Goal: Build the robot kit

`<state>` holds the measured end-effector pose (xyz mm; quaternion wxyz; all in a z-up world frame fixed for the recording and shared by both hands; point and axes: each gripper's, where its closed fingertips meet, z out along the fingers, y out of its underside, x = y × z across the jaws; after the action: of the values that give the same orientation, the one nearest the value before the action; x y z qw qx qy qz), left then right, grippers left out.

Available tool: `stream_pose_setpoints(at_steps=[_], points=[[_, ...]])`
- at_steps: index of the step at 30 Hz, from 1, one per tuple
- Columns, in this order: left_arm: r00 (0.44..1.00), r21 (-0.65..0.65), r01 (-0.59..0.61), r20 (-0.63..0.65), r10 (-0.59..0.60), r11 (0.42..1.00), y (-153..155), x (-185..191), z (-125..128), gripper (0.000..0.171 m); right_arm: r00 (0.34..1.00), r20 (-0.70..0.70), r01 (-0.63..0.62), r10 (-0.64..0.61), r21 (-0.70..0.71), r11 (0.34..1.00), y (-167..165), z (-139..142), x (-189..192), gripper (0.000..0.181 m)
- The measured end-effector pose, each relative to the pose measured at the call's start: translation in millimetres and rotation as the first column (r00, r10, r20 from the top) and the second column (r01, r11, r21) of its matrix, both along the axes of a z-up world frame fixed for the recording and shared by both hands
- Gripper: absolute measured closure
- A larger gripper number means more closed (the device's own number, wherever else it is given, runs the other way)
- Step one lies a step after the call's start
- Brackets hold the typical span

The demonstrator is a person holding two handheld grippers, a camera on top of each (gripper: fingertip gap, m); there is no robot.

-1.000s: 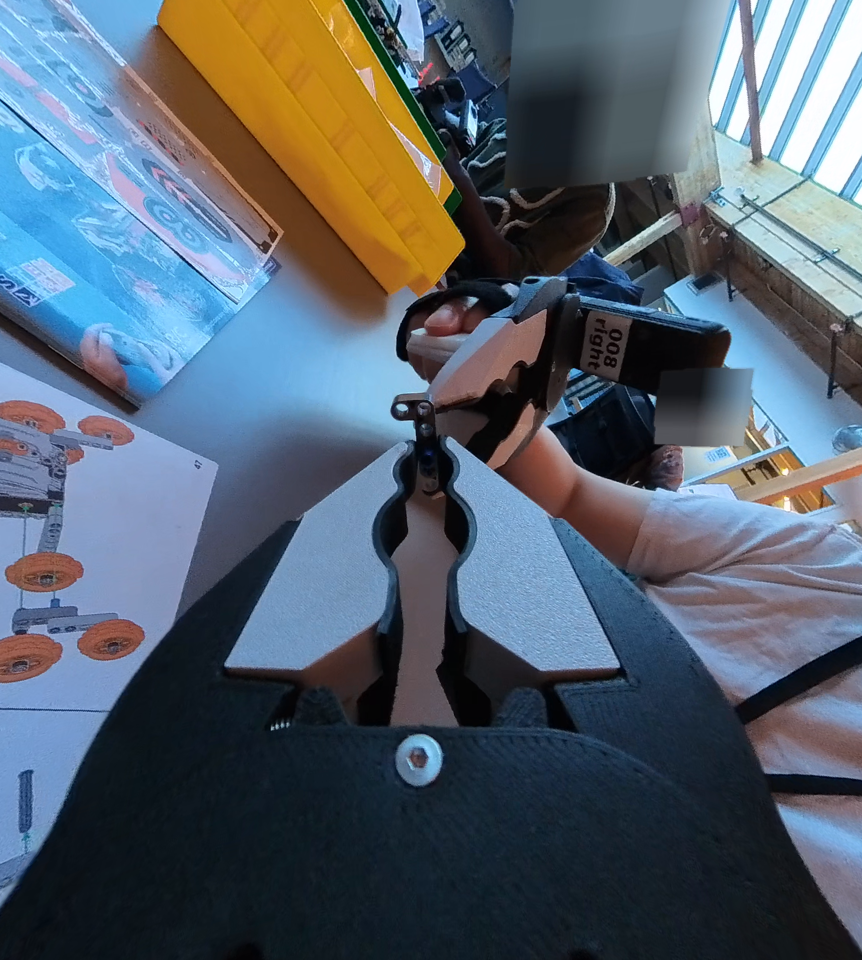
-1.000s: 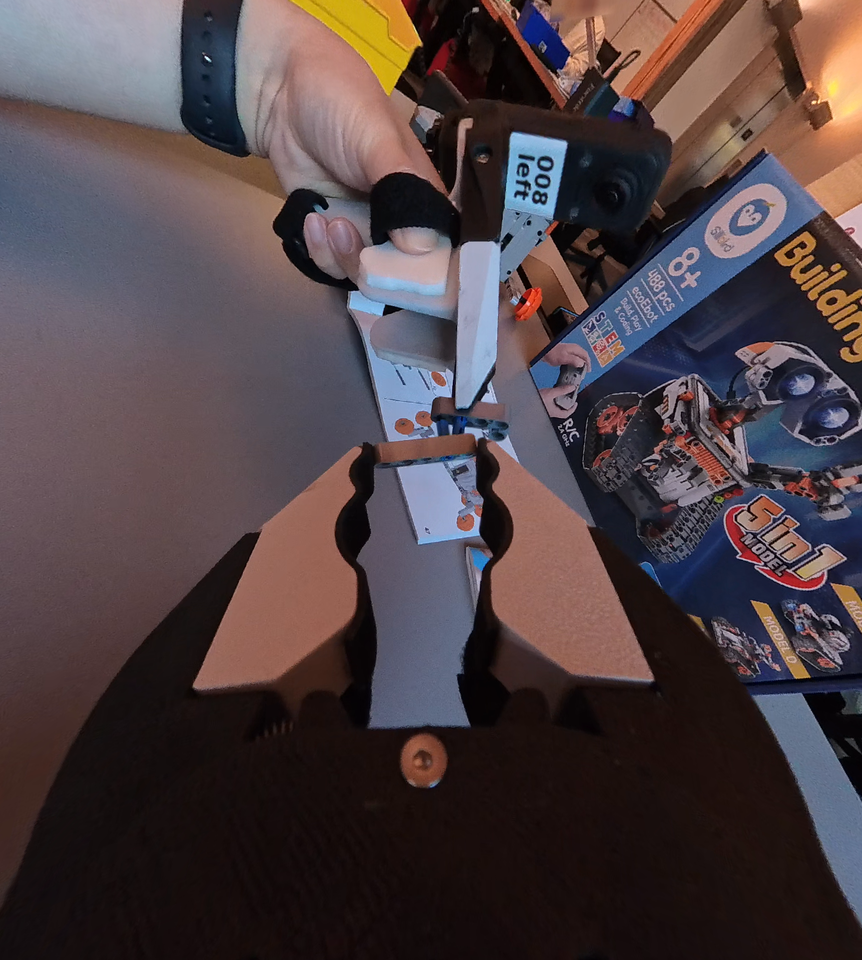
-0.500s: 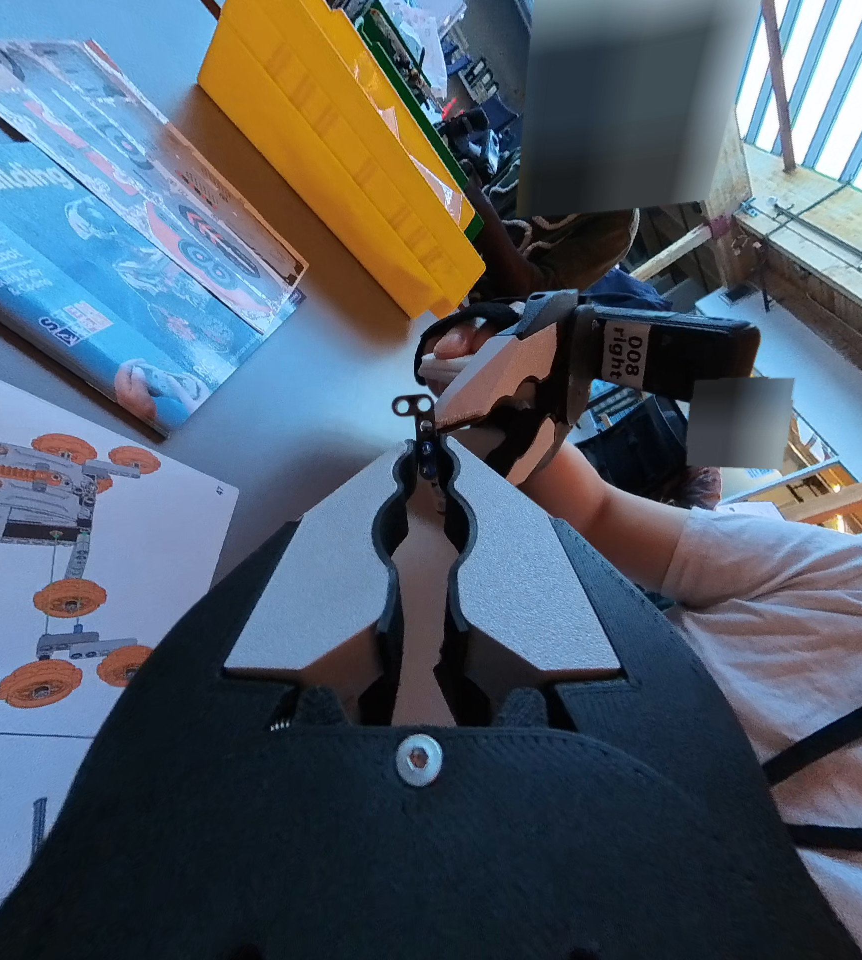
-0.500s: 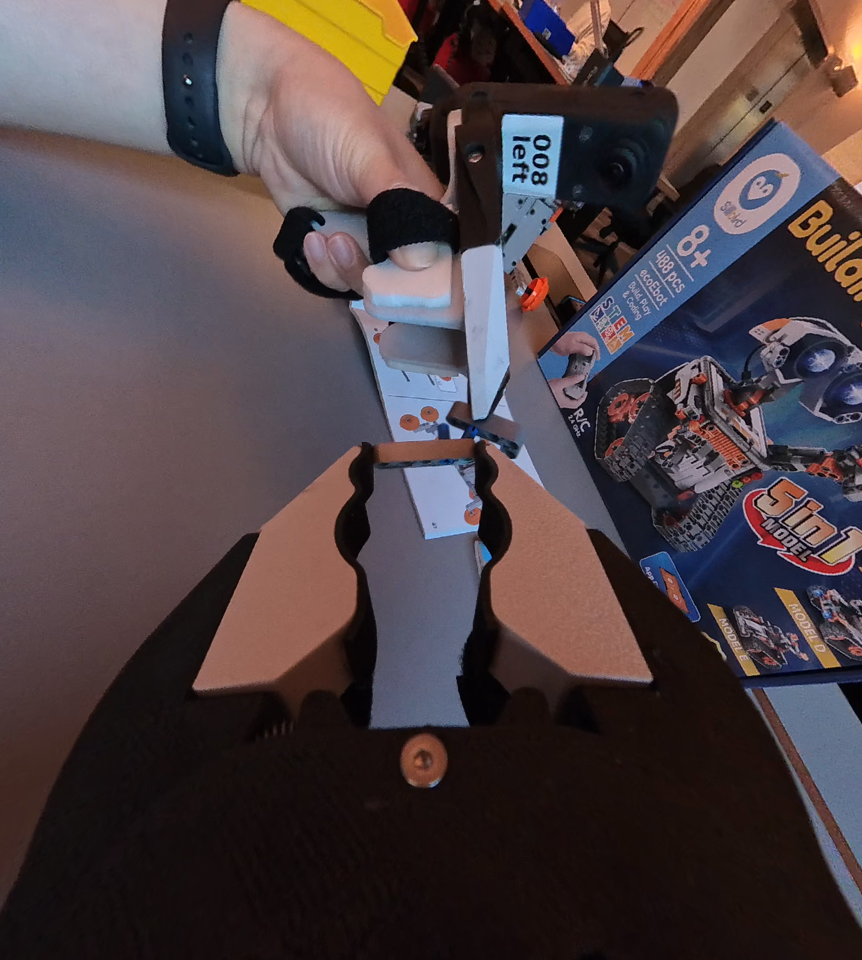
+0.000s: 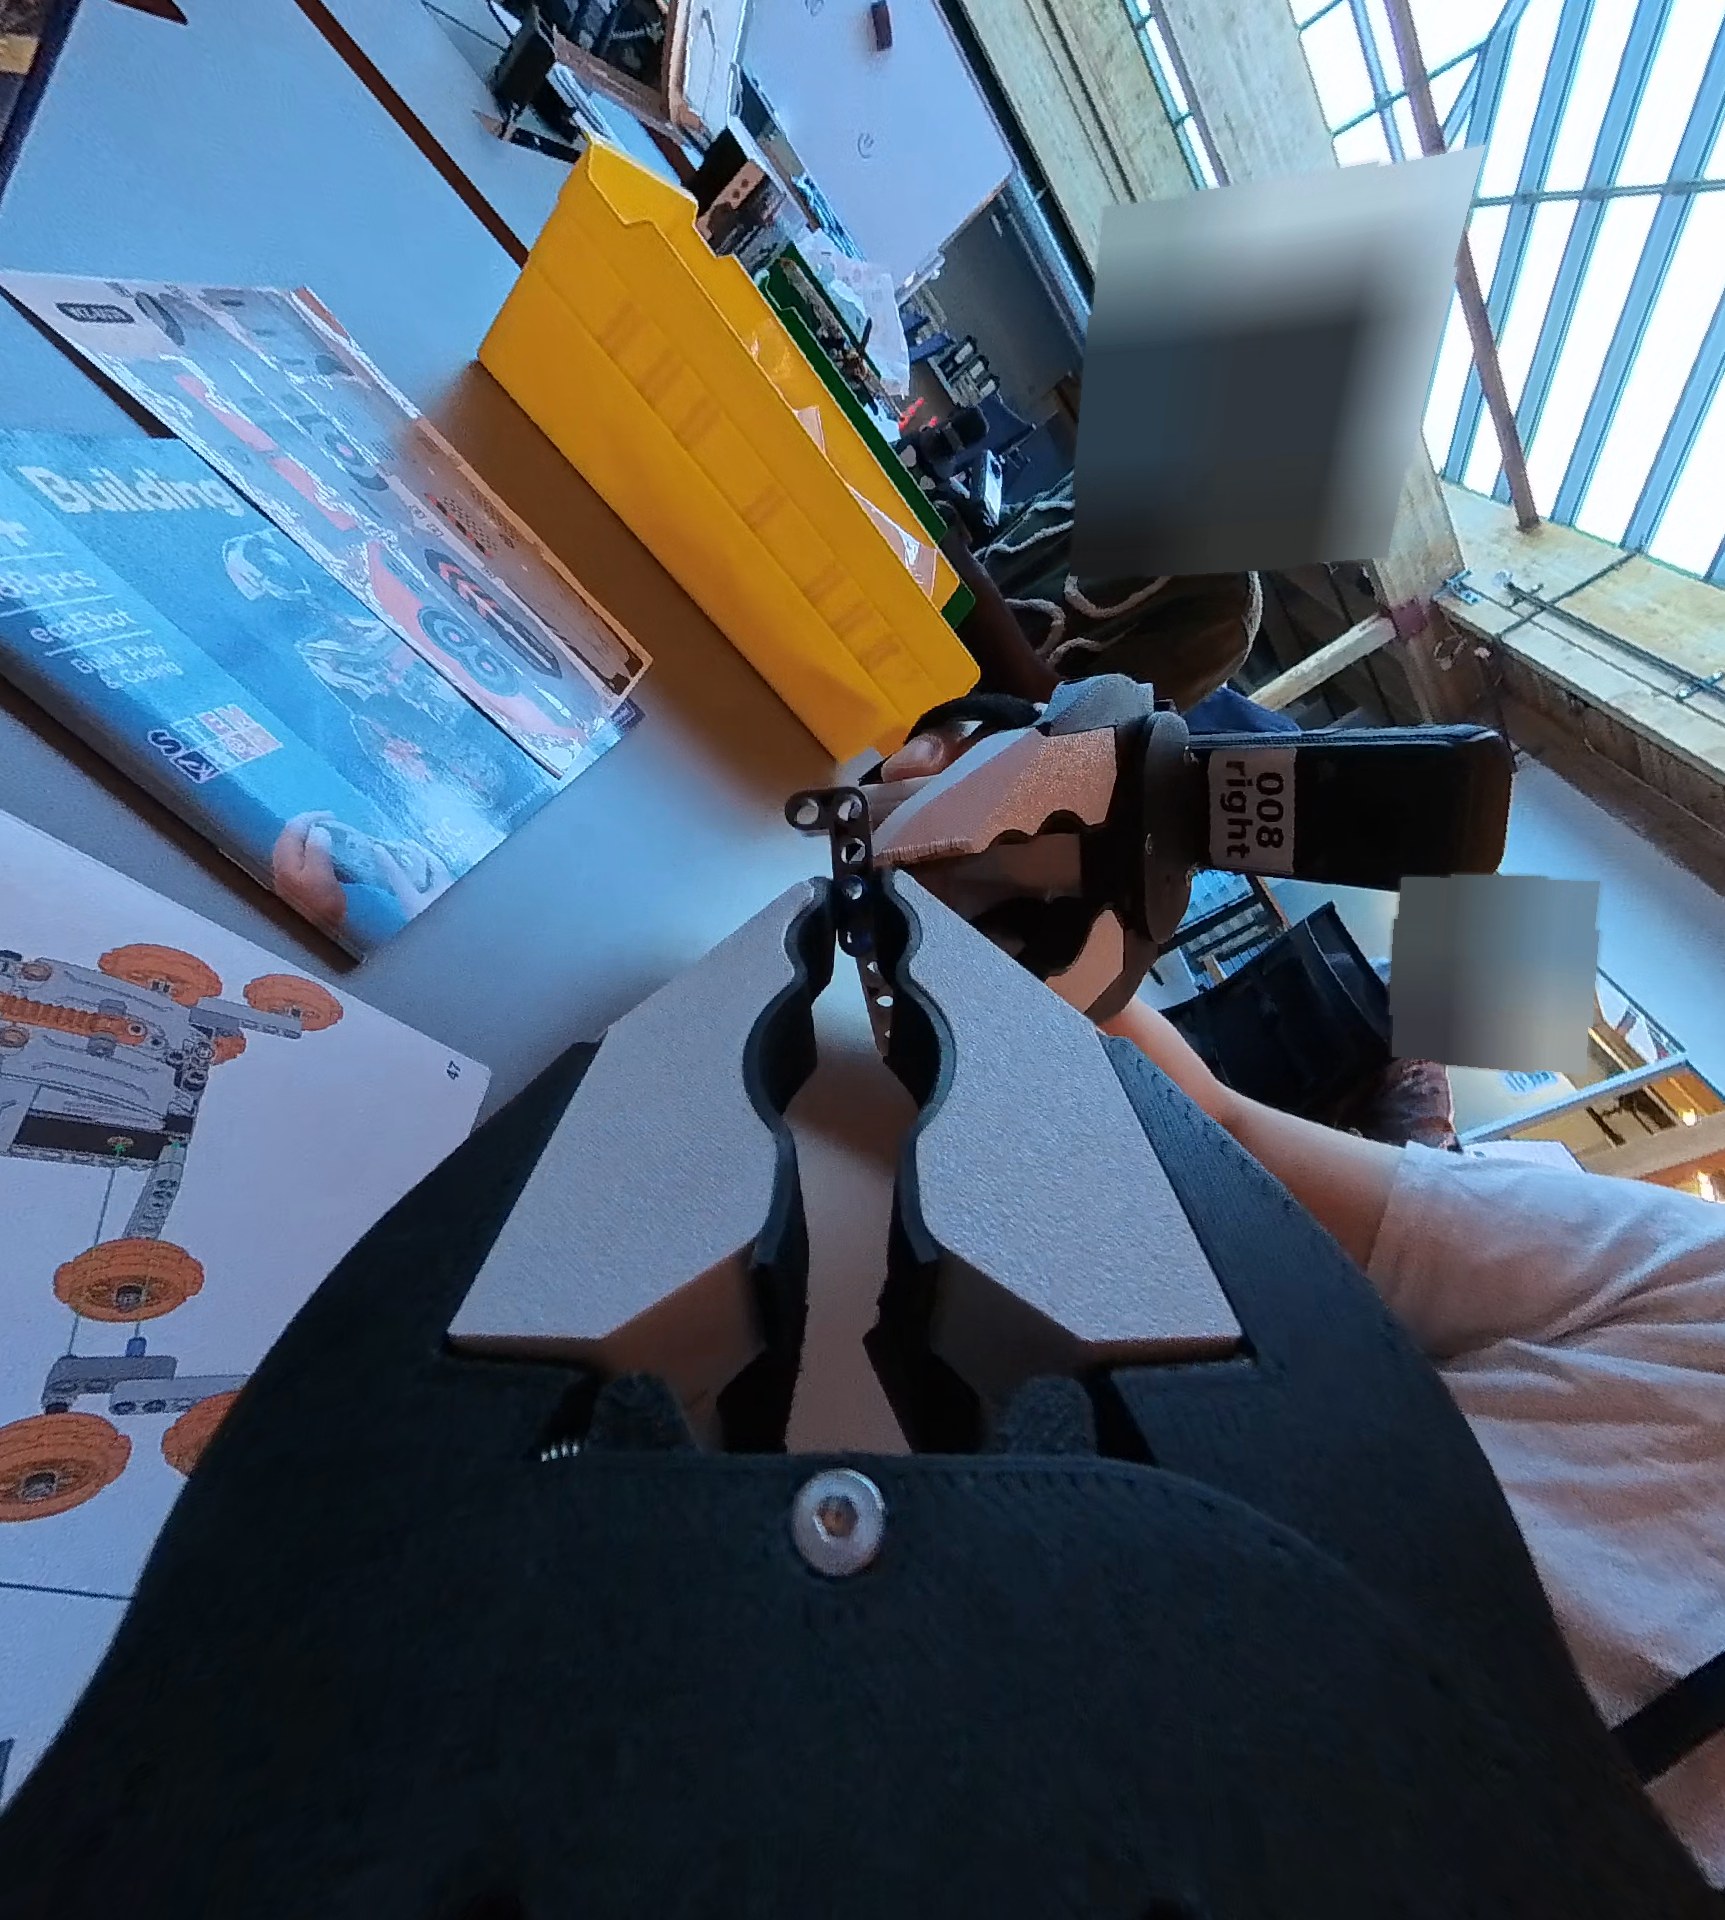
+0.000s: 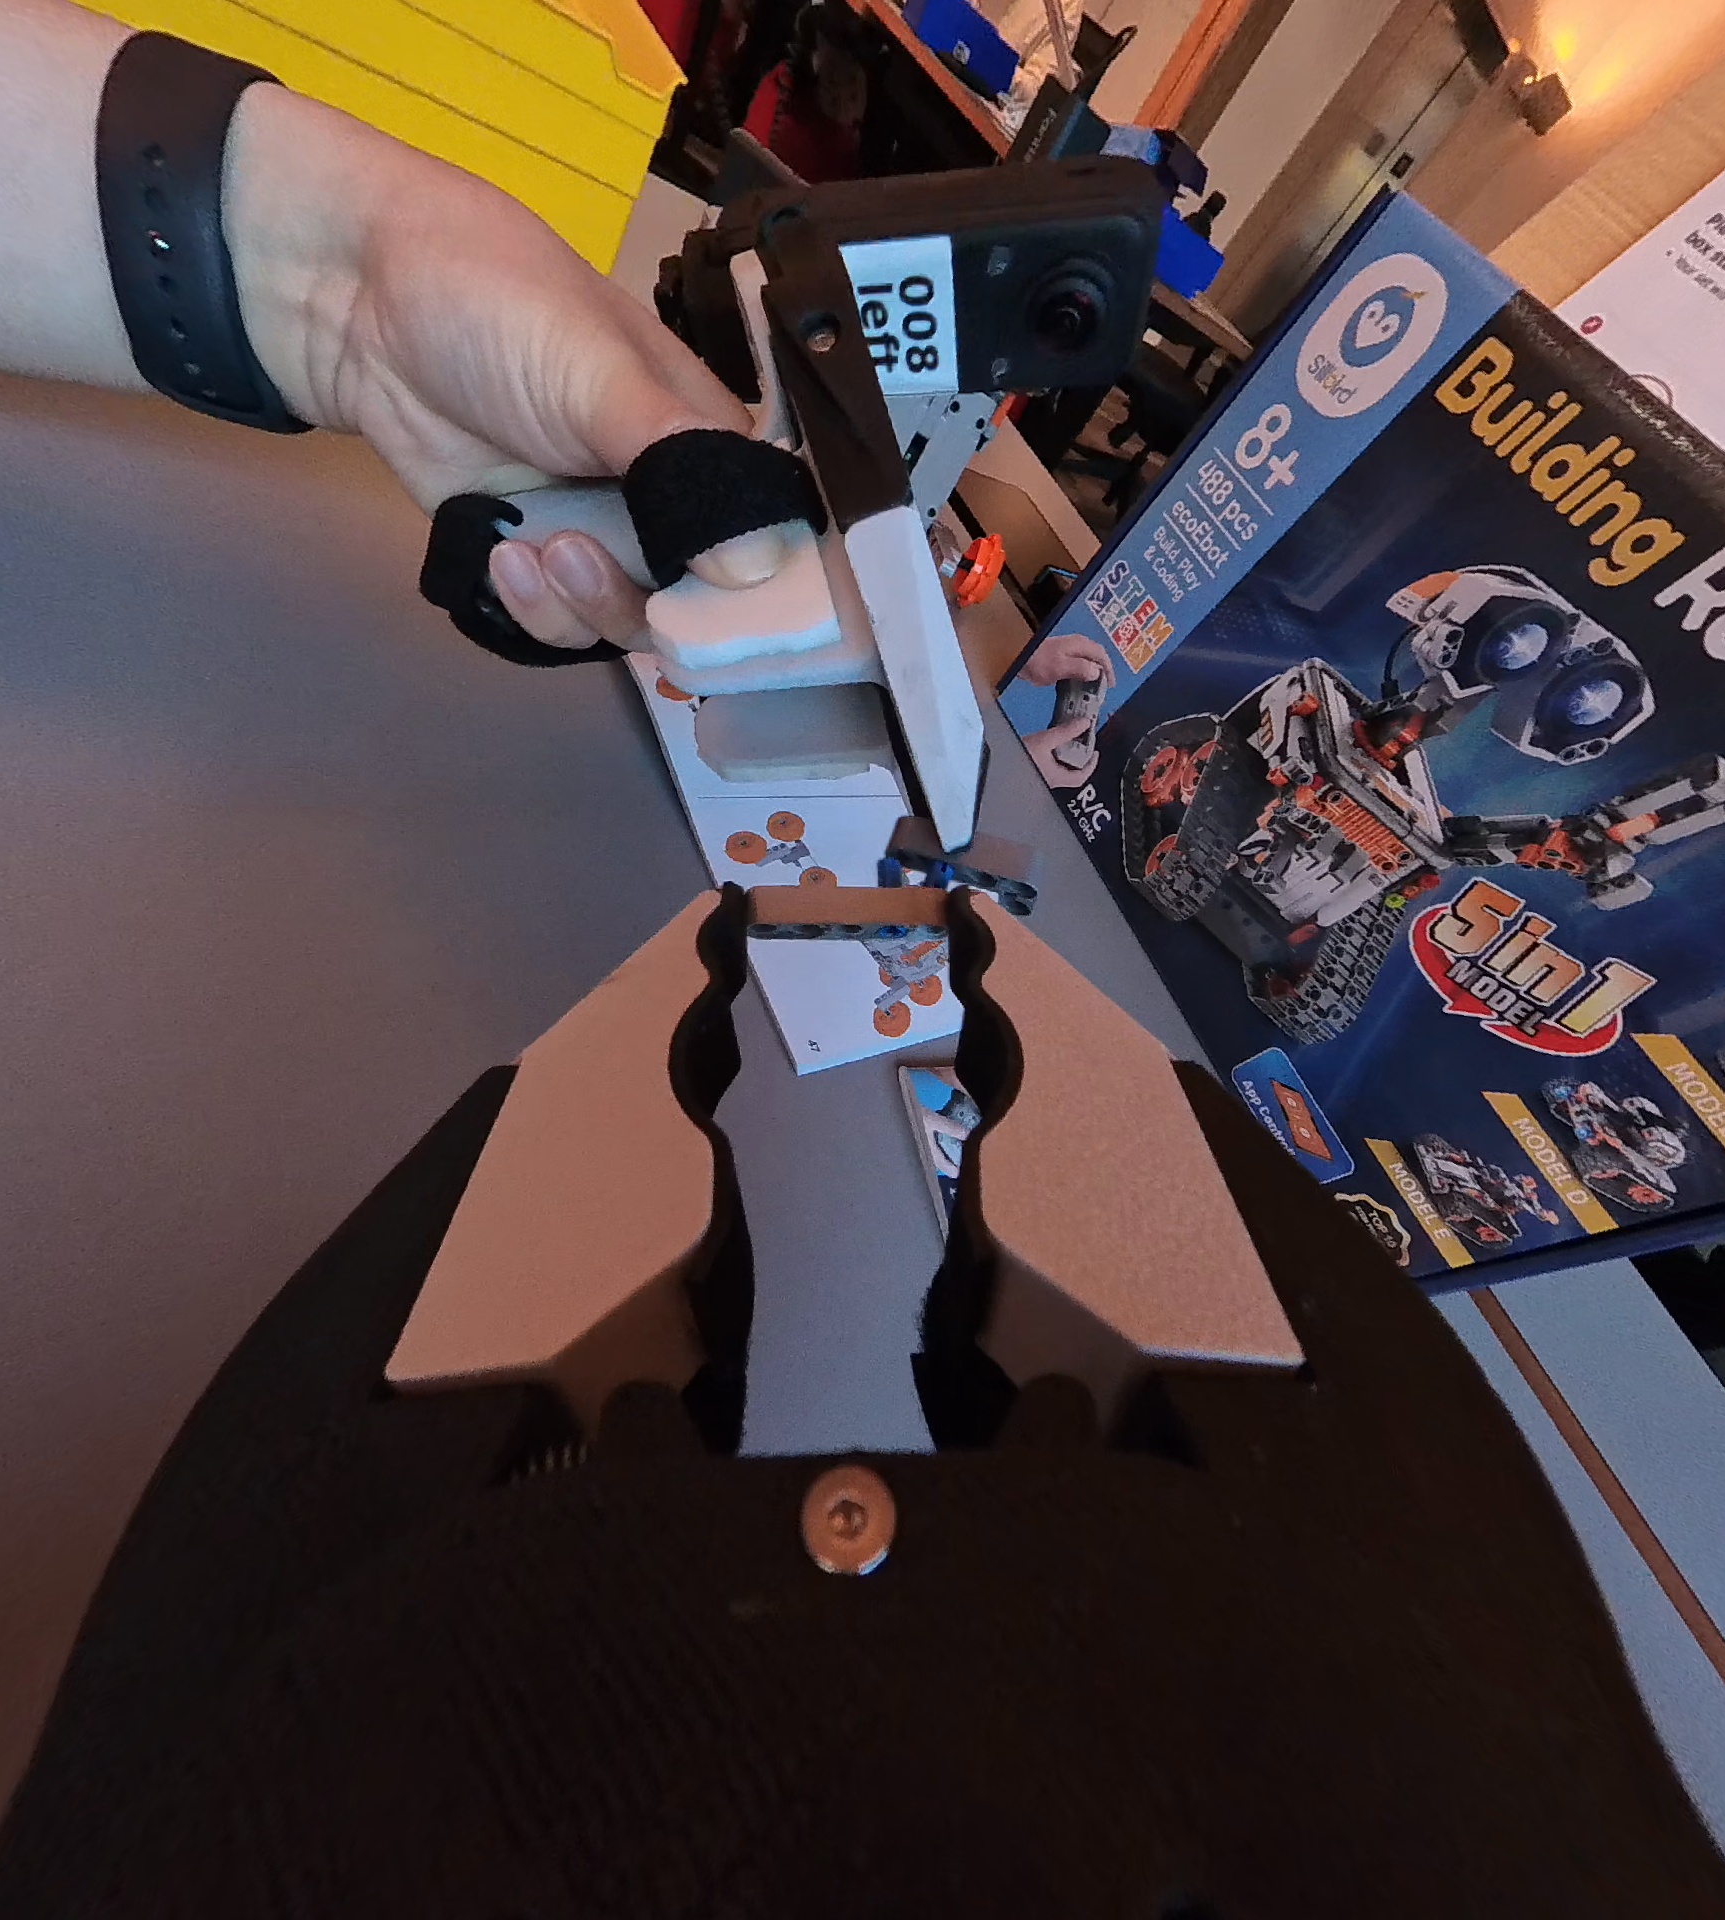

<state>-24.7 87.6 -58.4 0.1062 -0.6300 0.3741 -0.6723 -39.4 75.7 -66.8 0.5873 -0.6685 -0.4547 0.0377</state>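
A short dark perforated beam [image 5: 850, 883] is gripped at the very tips of the left gripper [image 5: 853, 920], whose jaws are drawn narrow around it. In the left wrist view it stands nearly upright, and its bent upper end rises clear of the tips. A second dark beam [image 6: 842, 920] is held crosswise in the right gripper [image 6: 847, 914]. It spans the gap from one tip to the other, so these jaws are kept moderately apart, closed only as far as the piece allows.

Both grippers are held above the grey bench [image 6: 214, 987], tip to tip. The two beams are just beside each other, and a small blue pin [image 6: 894, 864] is seen at the meeting place. Whether the pieces are actually joined cannot be told.

Compared with a second ago, the left gripper's beam is seen slanted in the right wrist view rather than level, and shifted toward the right-hand tip. The left wrist view has been tipped, so more of the bench is shown.

On the bench lie an open instruction sheet [image 5: 110, 1195], a blue kit box [image 5: 214, 644] and, farther off, a yellow bin [image 5: 733, 468].
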Motion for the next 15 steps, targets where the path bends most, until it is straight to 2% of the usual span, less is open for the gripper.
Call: stream_pose_setpoints(at_steps=[4, 6, 7, 9, 10, 12, 13, 14, 15], points=[[1.000, -0.014, -0.021, 0.013, 0.021, 1.000, 3, 1, 0, 0.167, 1.000, 0.000, 0.019, -0.019, 0.010, 1.000, 2, 1, 0, 0.144], [0.999, 0.019, 0.013, -0.029, -0.012, 1.000, -6, 5, -8, 0.167, 0.997, -0.072, -0.025, 0.028, 0.048, 0.999, -2, 12, -11, 0.181], [0.994, 0.054, 0.072, -0.085, -0.068, 0.996, -21, 12, -20, 0.167, 0.995, -0.089, -0.032, 0.038, 0.064, 0.997, -2, 19, -17, 0.181], [0.988, 0.067, 0.093, -0.131, -0.083, 0.993, -32, 23, -31, 0.167, 0.999, 0.032, 0.030, -0.035, 0.123, 0.992, 2, 22, -13, 0.181], [0.987, 0.045, 0.069, -0.145, -0.062, 0.997, -26, 22, -31, 0.167, 0.994, 0.087, 0.059, -0.068, 0.103, 0.993, 3, 14, -5, 0.181], [0.981, 0.074, -0.052, -0.181, 0.065, 0.996, 3, 12, -38, 0.167, 0.996, 0.081, 0.052, -0.046, -0.074, 0.996, -6, -16, 13, 0.181], [0.978, 0.070, -0.085, -0.185, 0.097, 0.994, 13, 4, -38, 0.167, 0.996, 0.076, 0.056, -0.048, -0.120, 0.991, -9, -19, 26, 0.181], [0.981, 0.030, -0.103, -0.161, 0.106, 0.994, 20, -2, -32, 0.167, 0.997, 0.017, 0.075, -0.073, -0.139, 0.987, -8, -11, 38, 0.181], [0.986, -0.009, -0.128, -0.110, 0.126, 0.992, 27, -6, -21, 0.167, 0.991, -0.108, 0.057, -0.074, -0.152, 0.987, -8, 4, 42, 0.181]])
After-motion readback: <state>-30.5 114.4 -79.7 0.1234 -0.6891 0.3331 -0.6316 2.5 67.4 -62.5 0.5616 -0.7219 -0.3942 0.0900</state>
